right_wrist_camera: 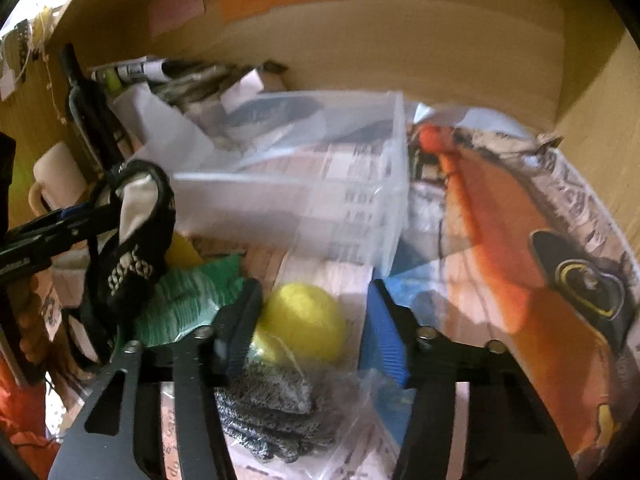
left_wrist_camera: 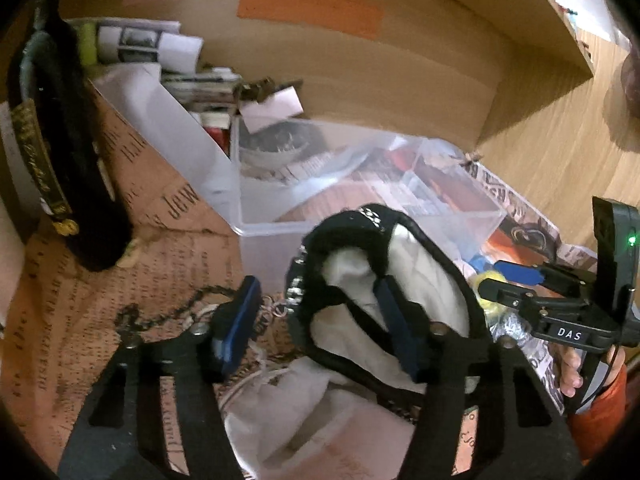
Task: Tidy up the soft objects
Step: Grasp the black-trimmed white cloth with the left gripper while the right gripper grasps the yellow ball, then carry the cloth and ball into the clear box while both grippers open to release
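Note:
My left gripper (left_wrist_camera: 320, 320) is open. A black pouch with white lining (left_wrist_camera: 384, 280) hangs over its right finger (left_wrist_camera: 394, 326), lifted just in front of the clear plastic bin (left_wrist_camera: 256, 208). The pouch also shows in the right wrist view (right_wrist_camera: 136, 232), draped on the left gripper's finger. My right gripper (right_wrist_camera: 316, 320) is open around a yellow soft ball (right_wrist_camera: 304, 324), with a grey knitted item in a clear bag (right_wrist_camera: 276, 412) under it. A green cloth (right_wrist_camera: 188, 300) lies left of the ball. The right gripper shows in the left wrist view (left_wrist_camera: 516, 280).
A dark bottle (left_wrist_camera: 60, 140) stands at left. Papers and booklets (left_wrist_camera: 160, 52) are stacked behind the bin (right_wrist_camera: 312, 184). A white mug (right_wrist_camera: 56, 180) sits at far left. Printed newspaper-style covering (left_wrist_camera: 120, 280) lines the wooden shelf. A chain (left_wrist_camera: 160, 316) lies by the left finger.

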Demonstrator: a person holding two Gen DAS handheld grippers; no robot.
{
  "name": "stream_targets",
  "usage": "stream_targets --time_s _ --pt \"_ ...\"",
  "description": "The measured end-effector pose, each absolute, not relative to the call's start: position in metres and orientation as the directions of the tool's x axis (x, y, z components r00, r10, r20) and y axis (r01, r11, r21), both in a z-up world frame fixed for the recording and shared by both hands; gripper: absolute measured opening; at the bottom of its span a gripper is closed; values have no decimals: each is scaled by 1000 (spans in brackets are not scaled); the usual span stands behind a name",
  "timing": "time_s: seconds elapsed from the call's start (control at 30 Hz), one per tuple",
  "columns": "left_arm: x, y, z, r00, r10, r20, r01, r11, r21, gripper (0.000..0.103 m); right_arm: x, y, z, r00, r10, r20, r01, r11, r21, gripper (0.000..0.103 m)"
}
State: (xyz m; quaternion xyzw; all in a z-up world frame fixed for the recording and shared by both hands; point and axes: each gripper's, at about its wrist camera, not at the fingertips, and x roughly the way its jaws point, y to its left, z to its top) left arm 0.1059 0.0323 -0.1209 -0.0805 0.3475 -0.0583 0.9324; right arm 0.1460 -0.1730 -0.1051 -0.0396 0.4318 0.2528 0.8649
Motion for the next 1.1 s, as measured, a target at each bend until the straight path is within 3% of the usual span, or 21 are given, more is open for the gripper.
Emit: stream_targets --time_s 0.03,0.17,0.2,0.33,1.1 --pt "107 31 -122 745 -175 -644 60 979 -196 43 146 -172 -106 492 404 -771 -476 867 150 43" --pt "108 29 -125 746 -173 -643 60 979 -194 29 144 -170 -107 487 404 -774 -488 861 142 38" --pt "107 29 -124 749 -170 -640 57 979 -194 22 144 -171 -107 489 405 -772 -488 861 143 37" --pt "100 32 -116 767 -183 -615 64 976 -209 15 143 -176 -99 519 406 -752 -472 870 144 37" --pt "93 33 -37 897 -124 -425 71 988 -138 13 142 -185 -21 725 444 -526 -446 885 133 37"
